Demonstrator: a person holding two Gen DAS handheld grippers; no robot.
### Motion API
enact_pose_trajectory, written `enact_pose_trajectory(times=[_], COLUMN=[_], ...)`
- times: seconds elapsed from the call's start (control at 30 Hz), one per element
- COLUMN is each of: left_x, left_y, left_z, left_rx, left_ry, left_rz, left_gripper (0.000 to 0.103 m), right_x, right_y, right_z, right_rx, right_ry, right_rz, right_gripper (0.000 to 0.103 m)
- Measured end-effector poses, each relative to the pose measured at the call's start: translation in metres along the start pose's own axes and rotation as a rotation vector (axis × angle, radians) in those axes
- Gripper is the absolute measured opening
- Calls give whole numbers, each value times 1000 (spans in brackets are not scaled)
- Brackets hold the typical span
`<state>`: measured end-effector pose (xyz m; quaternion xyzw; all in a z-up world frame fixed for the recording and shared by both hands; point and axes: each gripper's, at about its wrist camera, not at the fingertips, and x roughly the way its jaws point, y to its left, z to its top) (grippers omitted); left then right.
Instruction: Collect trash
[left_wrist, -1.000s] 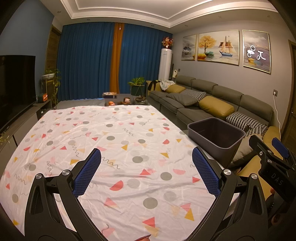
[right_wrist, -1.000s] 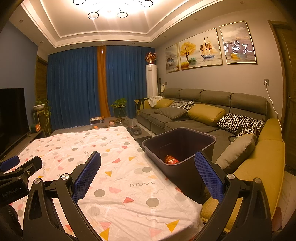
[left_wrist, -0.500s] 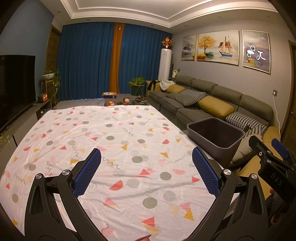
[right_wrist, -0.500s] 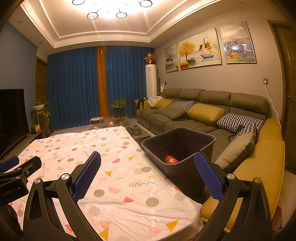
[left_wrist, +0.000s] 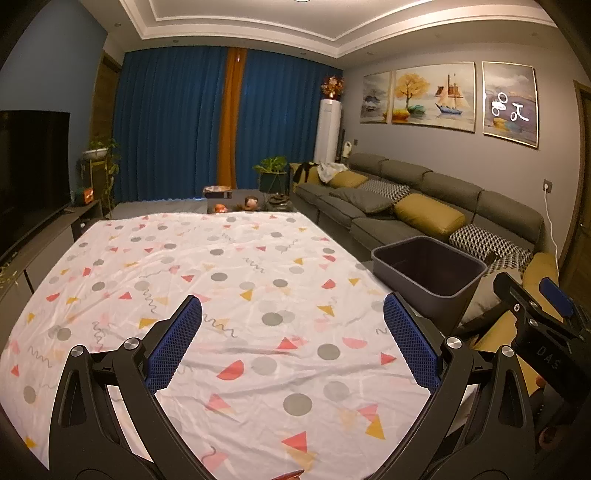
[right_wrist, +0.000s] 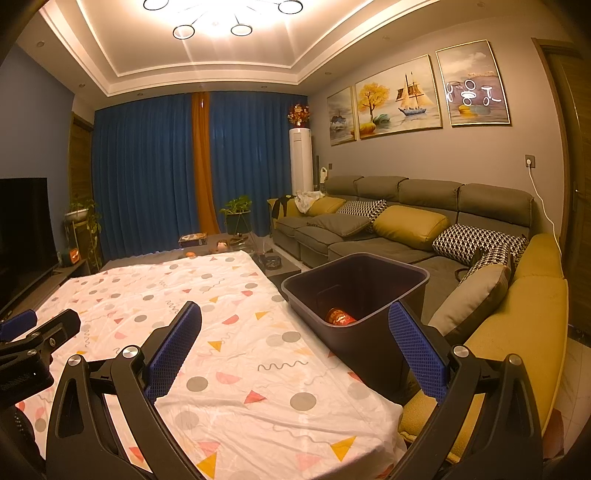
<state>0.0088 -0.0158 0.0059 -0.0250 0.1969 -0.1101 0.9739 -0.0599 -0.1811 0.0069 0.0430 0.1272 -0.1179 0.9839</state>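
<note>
Nothing moved since prior frames. Left gripper (left_wrist: 291, 332) and right gripper (right_wrist: 295, 339) wide open, empty. Orange wrapper (right_wrist: 338, 316) in bin (right_wrist: 369, 343) at 2 o'clock; tablecloth (left_wrist: 240, 280) looks clear; next, find remaining trash.

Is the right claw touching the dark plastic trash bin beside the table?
Cannot tell. In the right wrist view the open right claw has one finger overlapping the dark plastic trash bin; no gap or contact shows plainly.

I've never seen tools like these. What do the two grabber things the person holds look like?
Both match: the left gripper and right gripper have black, angular frames with silver screws. Each finger carries a blue pad with a fine grid texture. Pale lettering marks the right one's side. No cables or sleeves show.
</note>
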Motion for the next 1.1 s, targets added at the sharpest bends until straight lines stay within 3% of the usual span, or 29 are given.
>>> enact_pose_trajectory(times=[0.23, 1.1], left_x=[0, -8], left_y=[-1, 4], left_z=[0, 2], left_rx=[-7, -20], left_ry=[7, -16], left_rz=[6, 49], left_gripper=[91, 96], right_x=[0, -2], right_y=[-1, -4], right_z=[0, 1], right_rx=[3, 22], right_ry=[1, -11], right_rz=[-2, -3], right_gripper=[98, 98])
